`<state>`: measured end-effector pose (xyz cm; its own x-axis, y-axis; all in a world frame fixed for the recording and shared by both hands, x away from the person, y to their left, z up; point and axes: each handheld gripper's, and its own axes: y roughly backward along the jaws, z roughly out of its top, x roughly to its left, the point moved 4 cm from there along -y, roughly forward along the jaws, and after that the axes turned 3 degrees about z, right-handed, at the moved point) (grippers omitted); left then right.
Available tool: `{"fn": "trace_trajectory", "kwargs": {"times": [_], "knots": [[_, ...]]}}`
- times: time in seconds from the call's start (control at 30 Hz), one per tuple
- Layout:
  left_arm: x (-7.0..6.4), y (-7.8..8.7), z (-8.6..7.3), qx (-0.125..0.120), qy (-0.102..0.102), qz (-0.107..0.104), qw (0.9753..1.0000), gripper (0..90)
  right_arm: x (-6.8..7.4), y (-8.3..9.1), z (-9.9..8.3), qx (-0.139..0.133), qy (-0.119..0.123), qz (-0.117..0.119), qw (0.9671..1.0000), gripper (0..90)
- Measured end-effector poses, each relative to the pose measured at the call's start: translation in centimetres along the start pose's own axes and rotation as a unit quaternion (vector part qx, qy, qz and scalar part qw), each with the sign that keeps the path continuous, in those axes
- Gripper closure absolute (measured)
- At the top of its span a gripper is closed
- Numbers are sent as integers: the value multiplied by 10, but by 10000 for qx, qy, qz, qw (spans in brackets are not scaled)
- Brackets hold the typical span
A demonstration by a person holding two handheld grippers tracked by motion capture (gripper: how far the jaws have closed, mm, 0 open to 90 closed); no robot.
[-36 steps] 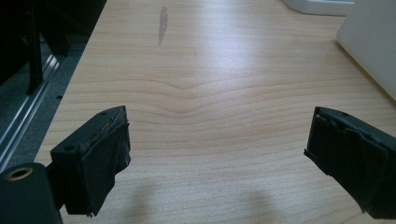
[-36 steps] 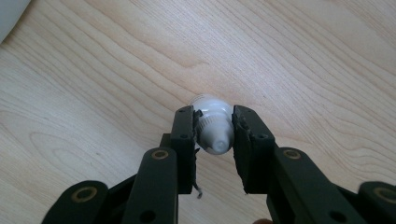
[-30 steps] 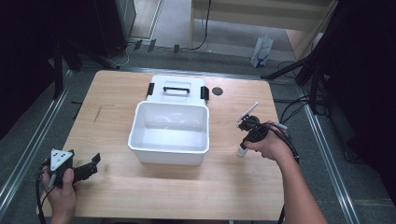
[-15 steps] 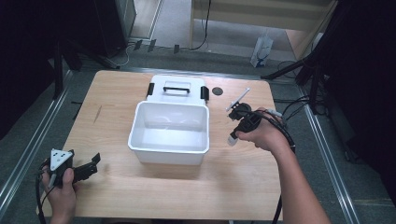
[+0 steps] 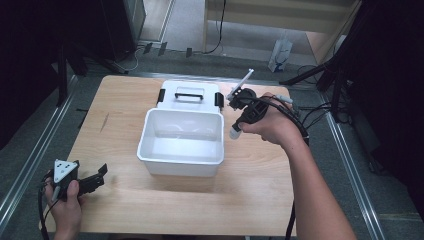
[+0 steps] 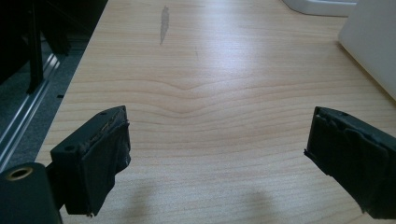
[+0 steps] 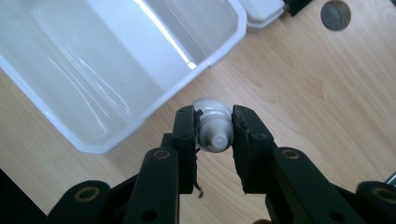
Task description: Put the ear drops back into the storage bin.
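Your right hand-held gripper [image 7: 214, 135] clamps a small white tube [image 7: 213, 125], no label legible, beside the white bin [image 7: 233, 32]; your left hand-held gripper [image 6: 219, 154] gapes empty over the bench [image 6: 210, 93].

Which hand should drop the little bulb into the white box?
The right. Its hand-held gripper already clamps the bulb right beside the white box. The left hand-held gripper is open over bare table, holding nothing and farther from the box.

The bin [image 5: 181, 142] stood mid-table, its open top unobstructed. Its lid [image 5: 190, 93] lay touching the far wall, blocking that side. Bare table [image 5: 120, 115] left of the bin gave free passage. Right of the bin, the right gripper [image 5: 235, 131] and bottle [image 7: 213, 125] occupied the gap.
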<state>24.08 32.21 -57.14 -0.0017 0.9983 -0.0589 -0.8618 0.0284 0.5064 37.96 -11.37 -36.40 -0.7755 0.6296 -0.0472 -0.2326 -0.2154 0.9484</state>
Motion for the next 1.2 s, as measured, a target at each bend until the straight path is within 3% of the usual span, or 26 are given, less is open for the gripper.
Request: {"fn": "trace_trajectory", "kwargs": {"times": [0.47, 0.5, 0.83, 0.87, 1.0, 1.2], "knots": [[0, 0, 0, -7, 10, 10, 10000, 68, 32, 5, 27, -221, 504, 122, 9984, 725], [0, 0, 0, -5, 11, 11, 10000, 68, 37, 1, 29, -197, 636, 128, 9977, 725], [0, -1, 0, -7, 24, 6, 10000, 69, 44, -20, 29, -97, 1116, 196, 9935, 724], [0, -1, 0, -4, 23, 8, 10000, 68, 45, -29, 27, -35, 1290, 175, 9915, 723], [0, -1, 0, -2, 33, 6, 10000, 68, 44, -45, 21, 96, 1528, 100, 9882, 723], [0, -1, 0, -9, 15, 16, 10000, 69, 43, -62, 14, 143, 1599, 121, 9870, 722]]}}
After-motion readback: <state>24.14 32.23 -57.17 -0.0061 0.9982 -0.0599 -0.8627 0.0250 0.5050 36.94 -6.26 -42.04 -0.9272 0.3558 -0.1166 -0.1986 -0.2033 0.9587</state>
